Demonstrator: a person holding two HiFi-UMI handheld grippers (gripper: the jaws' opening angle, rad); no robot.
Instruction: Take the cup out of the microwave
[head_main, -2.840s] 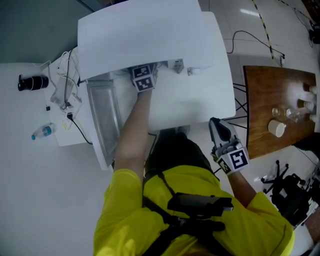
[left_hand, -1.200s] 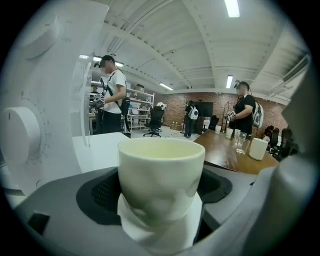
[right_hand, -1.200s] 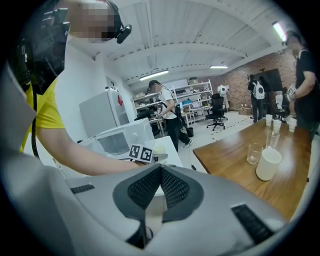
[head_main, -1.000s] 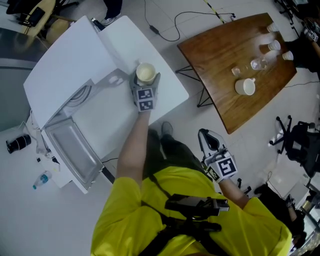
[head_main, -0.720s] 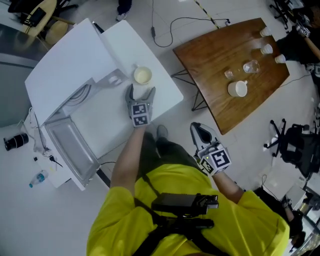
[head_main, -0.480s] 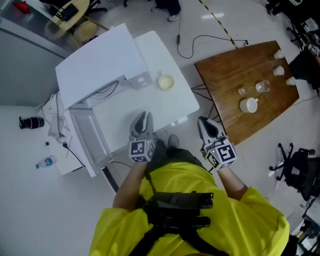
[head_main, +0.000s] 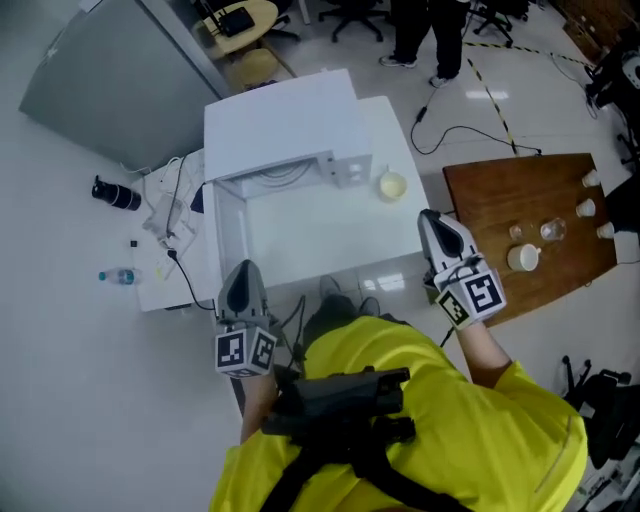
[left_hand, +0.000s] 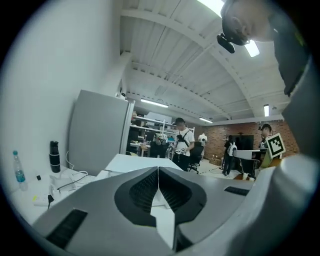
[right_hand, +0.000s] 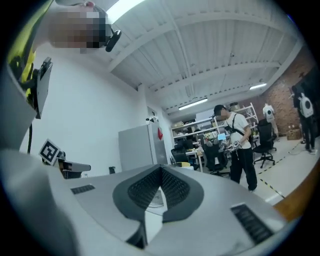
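The cream cup stands upright on the white table, just right of the white microwave. The microwave's door hangs open at its left. My left gripper is held close to my body at the table's near left corner, far from the cup, jaws shut and empty. In the left gripper view its pads meet with nothing between them. My right gripper hovers off the table's right edge, a little nearer than the cup, also shut and empty. Neither gripper view shows the cup.
A brown wooden table at the right carries a white mug and small glasses. A black flask, a water bottle and cables lie left of the microwave. A grey cabinet, chairs and a standing person are beyond.
My left gripper let go of the cup on the table, drew back toward my body and its jaws closed. My right gripper rose beside the table. The head view swung round.
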